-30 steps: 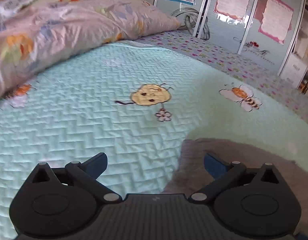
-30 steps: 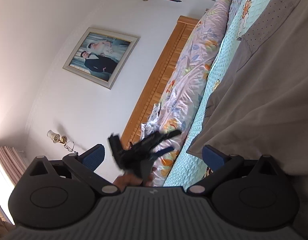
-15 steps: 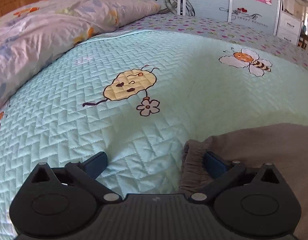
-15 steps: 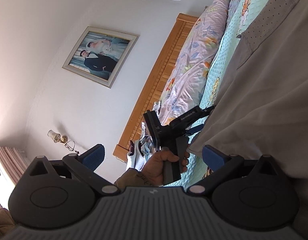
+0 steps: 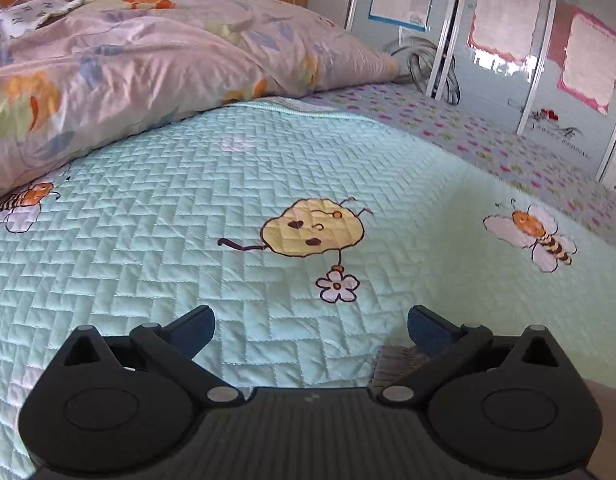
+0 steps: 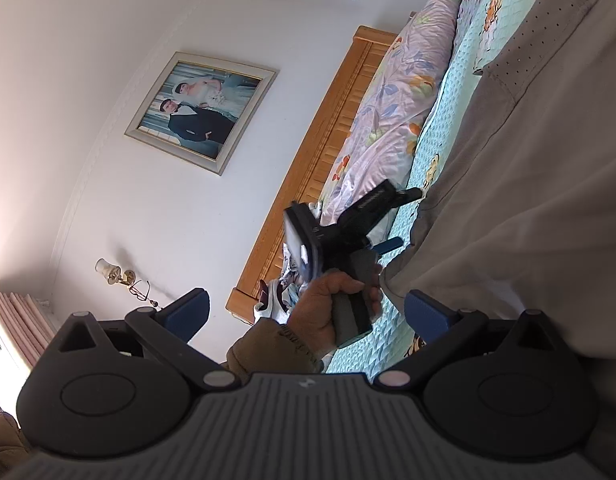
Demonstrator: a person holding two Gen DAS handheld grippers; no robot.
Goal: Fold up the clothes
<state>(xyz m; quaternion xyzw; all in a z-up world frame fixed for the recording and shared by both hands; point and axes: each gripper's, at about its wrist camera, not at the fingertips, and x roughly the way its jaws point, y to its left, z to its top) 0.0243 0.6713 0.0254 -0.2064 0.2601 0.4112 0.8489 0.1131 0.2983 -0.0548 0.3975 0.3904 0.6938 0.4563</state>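
Your grey garment lies spread on the quilted bed, filling the right wrist view from 12 to 4 o'clock. It looks soft and light — it will sag and slide on the quilt, so pinch a hem or corner. The left gripper has its jaws wide apart, with a gathered grey edge at 5 o'clock. The right gripper is spread too, holding nothing.

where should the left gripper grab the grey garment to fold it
Judging from both views, grip the grey garment at its gathered corner edge, beside the left gripper's own right finger. Come in low from the bare quilt side: the edge lies flat, so one finger has to slide under.
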